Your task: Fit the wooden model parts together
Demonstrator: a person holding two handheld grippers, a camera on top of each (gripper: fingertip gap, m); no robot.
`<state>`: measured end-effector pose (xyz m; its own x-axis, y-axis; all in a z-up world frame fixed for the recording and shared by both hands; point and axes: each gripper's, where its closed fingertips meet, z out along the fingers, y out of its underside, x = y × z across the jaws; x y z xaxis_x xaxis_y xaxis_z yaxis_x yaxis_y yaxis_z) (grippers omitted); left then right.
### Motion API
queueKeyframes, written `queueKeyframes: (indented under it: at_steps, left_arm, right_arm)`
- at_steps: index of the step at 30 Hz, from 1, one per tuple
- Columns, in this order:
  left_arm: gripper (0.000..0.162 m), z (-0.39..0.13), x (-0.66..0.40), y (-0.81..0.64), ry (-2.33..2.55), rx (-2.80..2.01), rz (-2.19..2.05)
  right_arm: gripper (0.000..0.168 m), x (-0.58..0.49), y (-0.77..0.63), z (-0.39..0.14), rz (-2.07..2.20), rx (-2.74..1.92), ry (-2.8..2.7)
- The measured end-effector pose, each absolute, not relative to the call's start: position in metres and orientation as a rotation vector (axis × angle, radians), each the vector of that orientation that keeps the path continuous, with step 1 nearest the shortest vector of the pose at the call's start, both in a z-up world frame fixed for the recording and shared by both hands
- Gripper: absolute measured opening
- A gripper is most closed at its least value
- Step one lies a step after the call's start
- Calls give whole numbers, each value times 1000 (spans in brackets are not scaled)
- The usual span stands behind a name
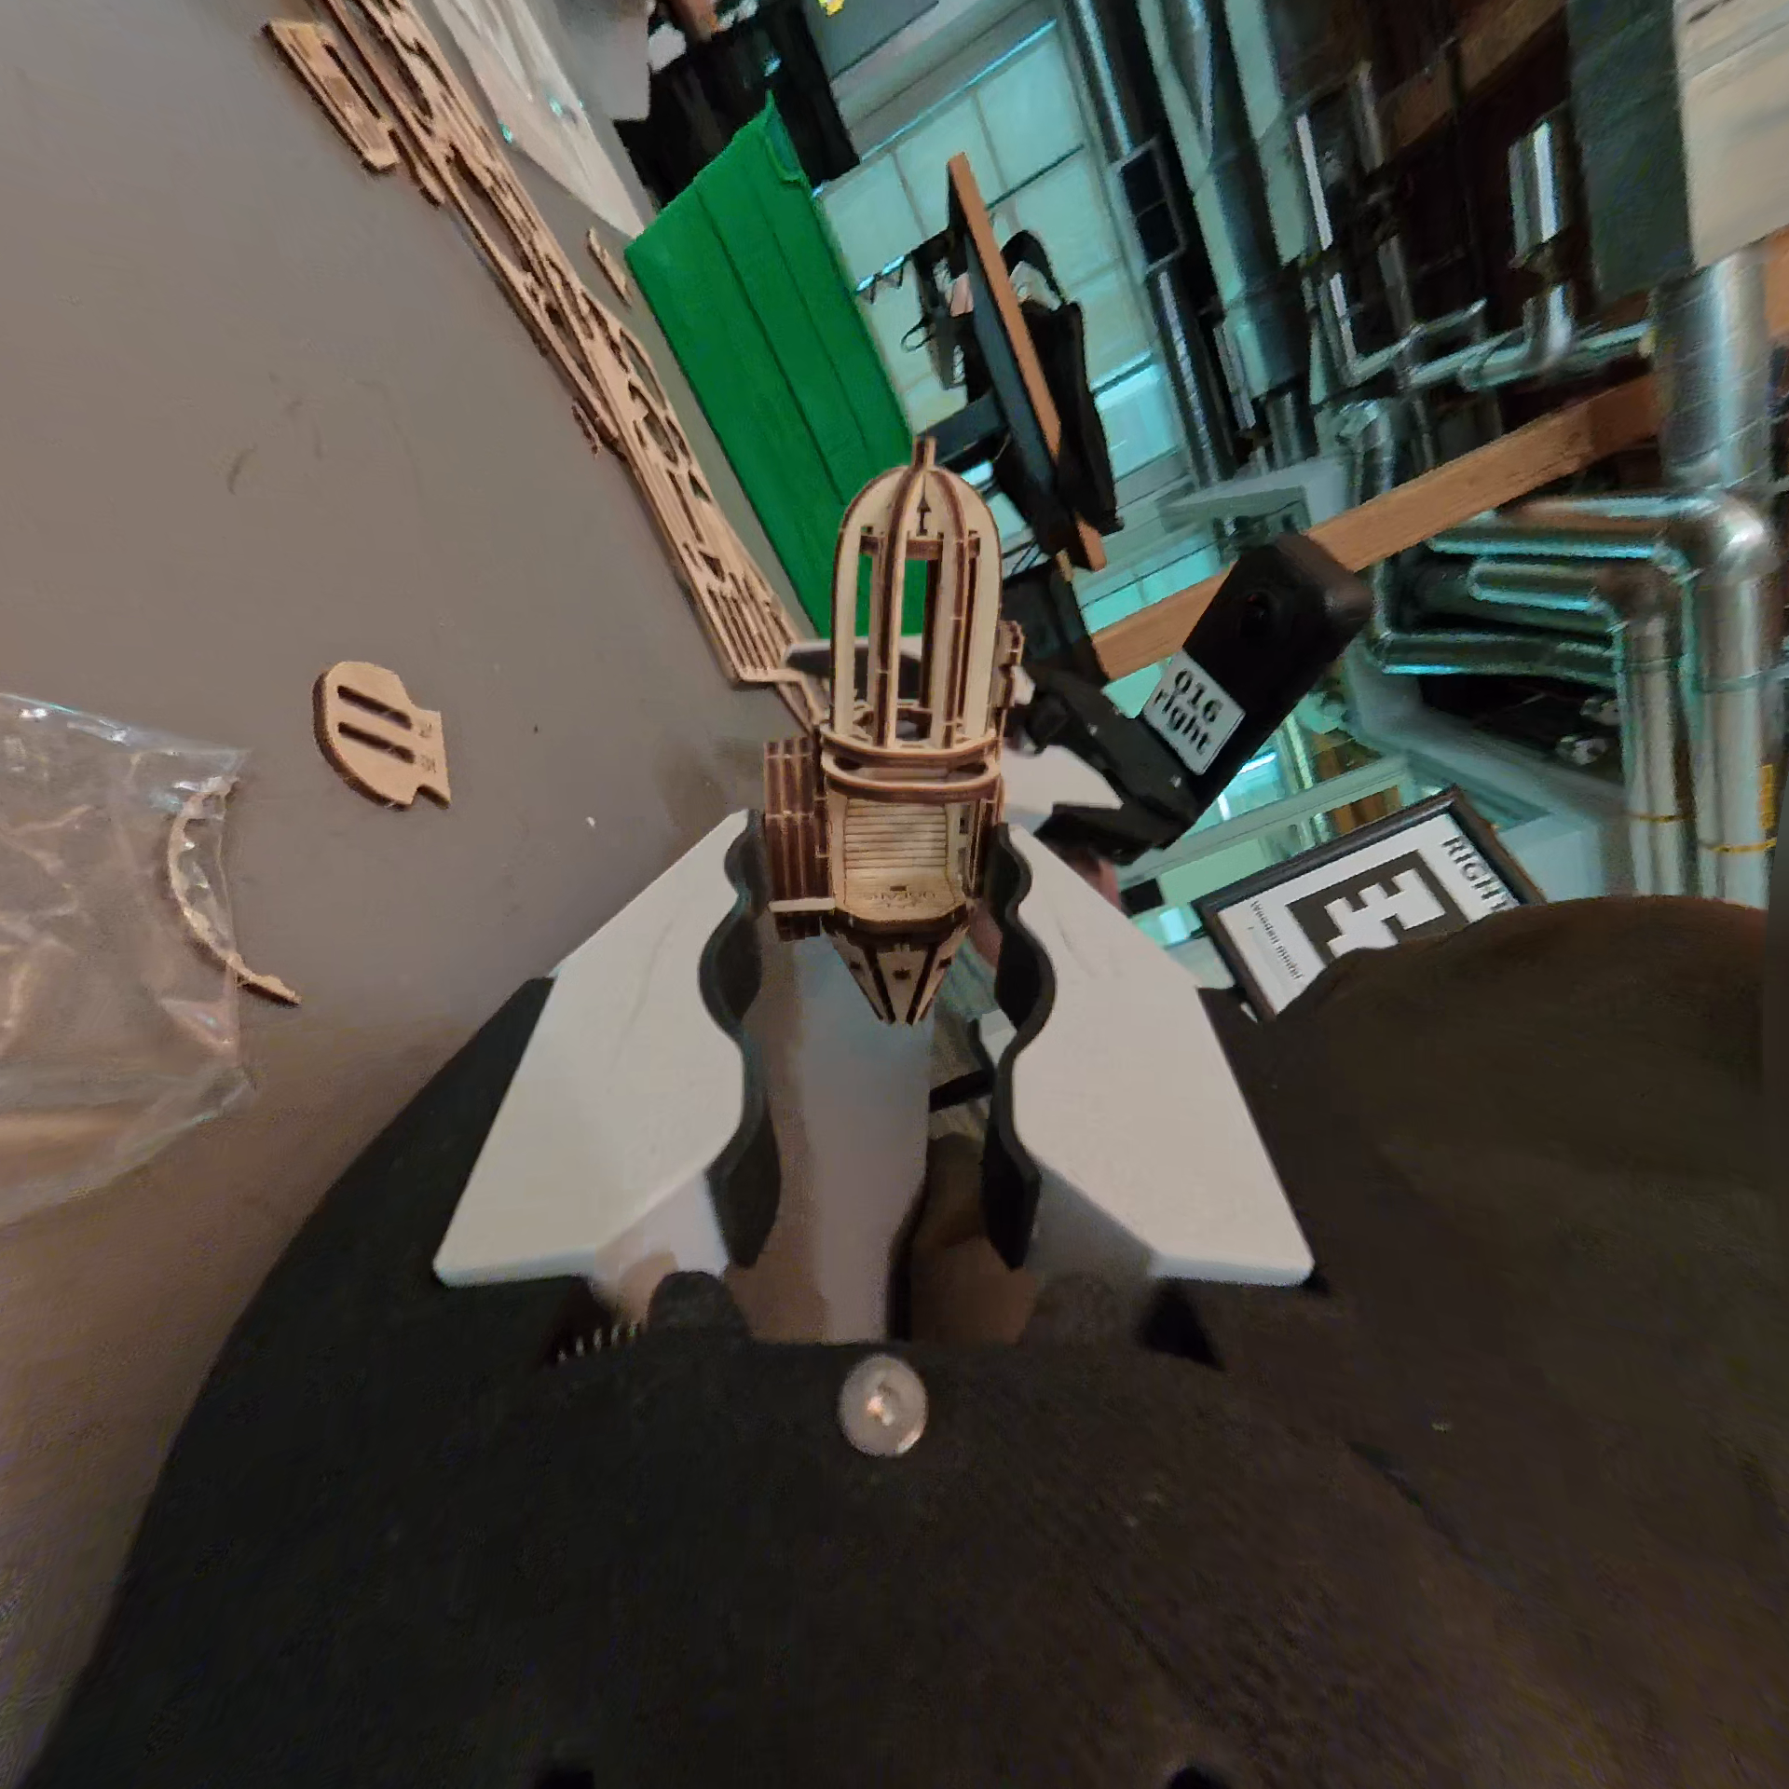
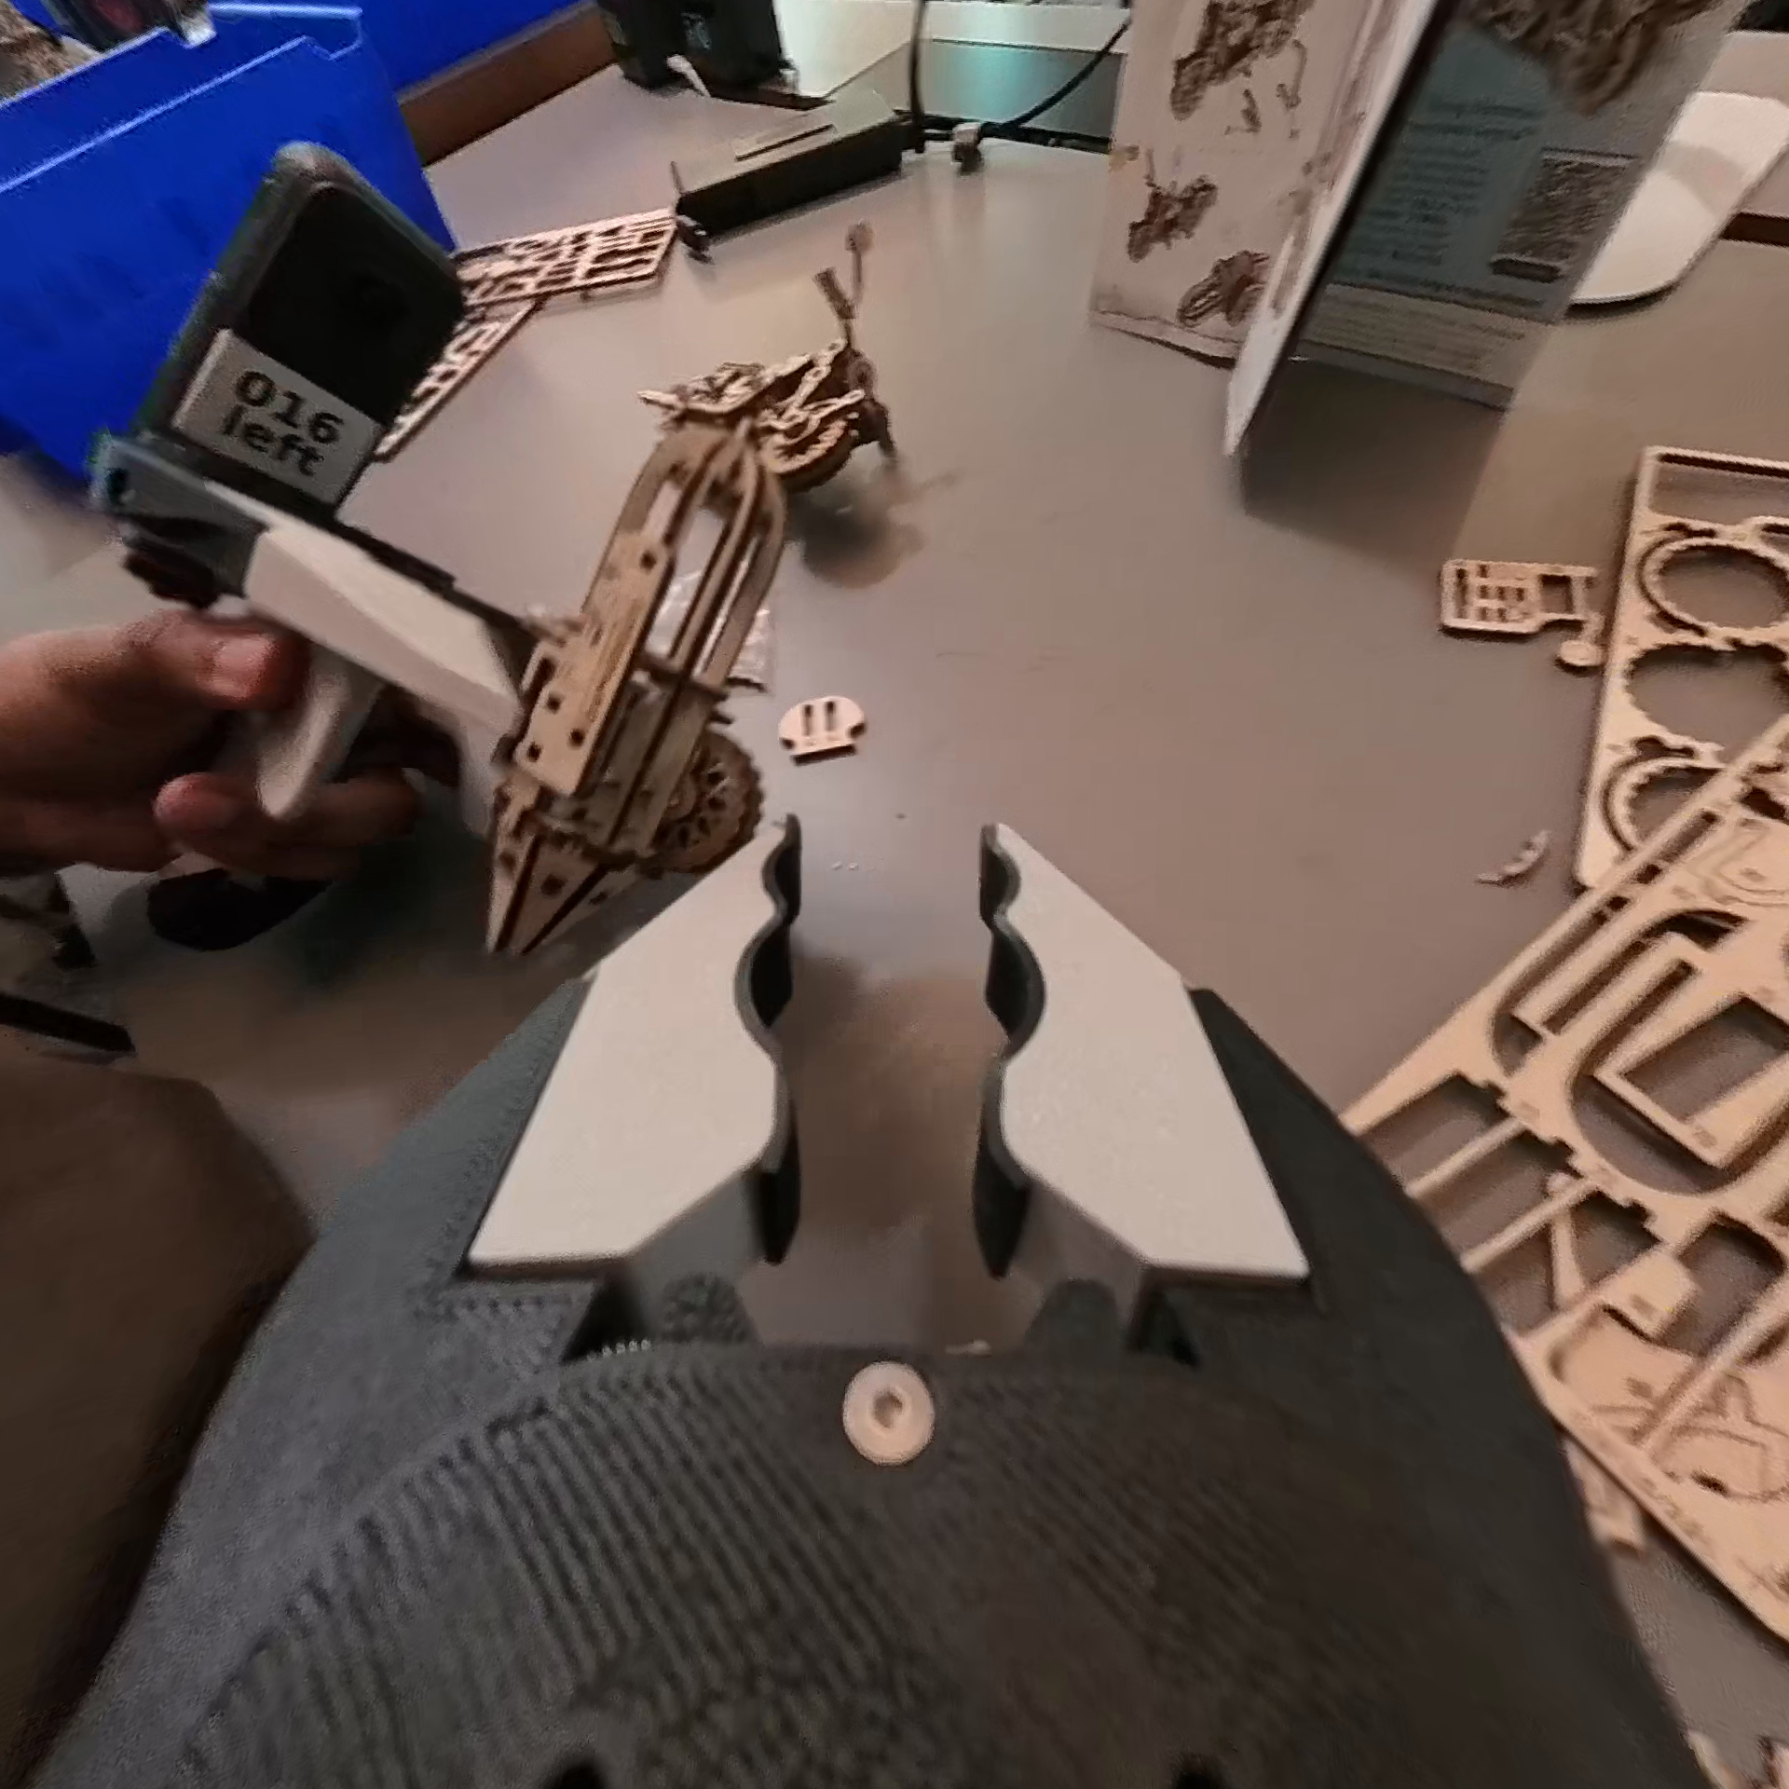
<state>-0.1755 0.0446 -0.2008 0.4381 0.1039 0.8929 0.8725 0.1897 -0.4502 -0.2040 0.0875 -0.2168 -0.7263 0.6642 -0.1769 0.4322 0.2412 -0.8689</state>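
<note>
My left gripper (image 1: pixel 876 876) is shut on a partly built wooden model (image 1: pixel 905 736), a cage-like frame with a pointed end, held in the air above the grey table. The same model (image 2: pixel 639 697) shows at the left of the right wrist view, held by the left gripper (image 2: pixel 503 697) in a person's hand. My right gripper (image 2: pixel 889 871) is open and empty over the table, just right of the model. A small loose wooden part with two slots (image 2: pixel 823 728) lies on the table beyond it; it also shows in the left wrist view (image 1: pixel 382 736).
Laser-cut wooden sheets (image 2: pixel 1597 1113) lie at the right. A second assembled wooden piece (image 2: pixel 784 407) stands farther back. A cardboard box (image 2: pixel 1433 213) and a blue bin (image 2: pixel 194 174) stand at the back. A clear plastic bag (image 1: pixel 106 929) lies on the table.
</note>
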Motion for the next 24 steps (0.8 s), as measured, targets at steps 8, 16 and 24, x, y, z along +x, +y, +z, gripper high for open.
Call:
queueKeyframes:
  at_steps: [8, 16, 24]
  left_arm:
    - [45, -227, -151, 60, -1007, -1511, -760]
    - [46, -234, -139, 55, -1050, -1588, -862]
    - [46, -234, -136, 50, -1101, -1534, -1019]
  right_arm:
    - [37, -217, 108, -209, 1556, -1170, -2182]
    - [37, -212, 99, -210, 1551, -1129, -2215]
    - [37, -208, 92, -211, 1566, -1113, -2238]
